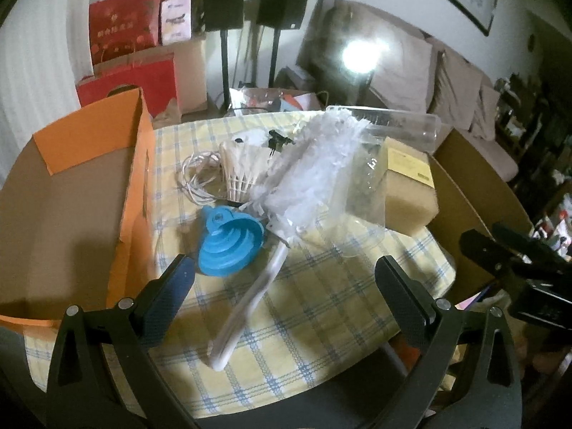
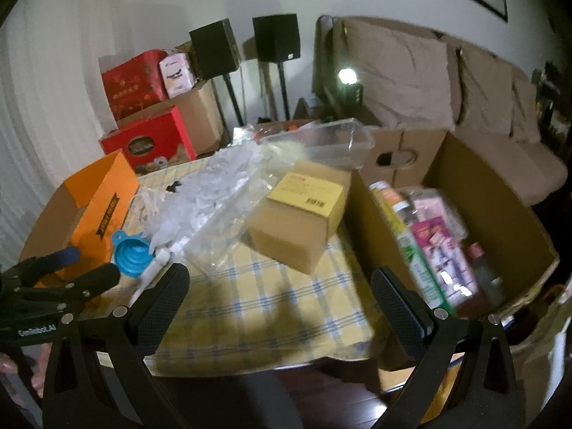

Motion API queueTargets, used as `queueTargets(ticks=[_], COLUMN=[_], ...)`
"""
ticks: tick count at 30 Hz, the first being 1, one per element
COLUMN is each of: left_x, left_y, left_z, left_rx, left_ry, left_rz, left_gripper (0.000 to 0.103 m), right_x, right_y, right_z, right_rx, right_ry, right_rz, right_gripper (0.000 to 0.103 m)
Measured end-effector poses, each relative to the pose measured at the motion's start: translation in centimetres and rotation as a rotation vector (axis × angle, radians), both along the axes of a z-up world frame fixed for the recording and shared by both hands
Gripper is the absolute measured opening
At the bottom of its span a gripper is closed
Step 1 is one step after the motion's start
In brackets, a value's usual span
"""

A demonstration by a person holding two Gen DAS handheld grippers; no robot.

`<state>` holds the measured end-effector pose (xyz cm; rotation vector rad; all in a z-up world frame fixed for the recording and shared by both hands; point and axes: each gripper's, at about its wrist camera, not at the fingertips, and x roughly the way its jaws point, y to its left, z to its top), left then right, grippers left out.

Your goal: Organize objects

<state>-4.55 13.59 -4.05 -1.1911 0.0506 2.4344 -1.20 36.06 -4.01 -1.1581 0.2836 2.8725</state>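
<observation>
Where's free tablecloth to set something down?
Free: near edge of the tablecloth, between the duster handle and small cardboard box. Crowded: far half, with blue funnel, shuttlecock, cable, plastic packaging.

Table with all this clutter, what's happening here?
A person holds a claw in each hand above a checked tablecloth. Both the left claw and the right claw are open and empty. Still loose on the table are a blue funnel, a white duster, a shuttlecock and a small cardboard box. The big carton to the right already holds bottles and packets.
</observation>
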Motion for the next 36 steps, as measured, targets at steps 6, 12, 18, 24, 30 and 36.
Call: queueTargets(ticks=[6, 12, 18, 24, 30, 36], left_x=[-0.5, -0.7, -0.6, -0.9, -0.8, -0.8], left_y=[-1.1, -1.8, -2.9, -4.0, -4.3, -4.4], left_z=[-0.8, -0.8, -0.3, -0.2, 0.3, 0.6], left_rx=[-0.002, -0.015, -0.018, -0.015, -0.012, -0.004], left_ry=[-0.022, -0.011, 0.005, 0.001, 0.009, 0.009], left_rz=[0.036, 0.045, 0.039, 0.031, 0.021, 0.041], left_gripper=[0.101, 0.101, 0.102, 0.102, 0.102, 0.102], right_x=[-2.2, -4.9, -6.5, -7.4, -7.6, -6.5], right_y=[-0.8, -1.9, -2.0, -2.1, -1.9, -2.5], right_z=[-1.8, -3.7, -5.2, -6.0, -6.2, -4.1], right_rx=[-0.120, -0.237, -0.347, -0.407, -0.454, -0.431], right_ry=[-0.002, -0.013, -0.017, -0.009, 0.011, 0.054], right_rz=[0.081, 0.140, 0.174, 0.208, 0.233, 0.297], right_gripper=[0.093, 0.066, 0.057, 0.034, 0.017, 0.016])
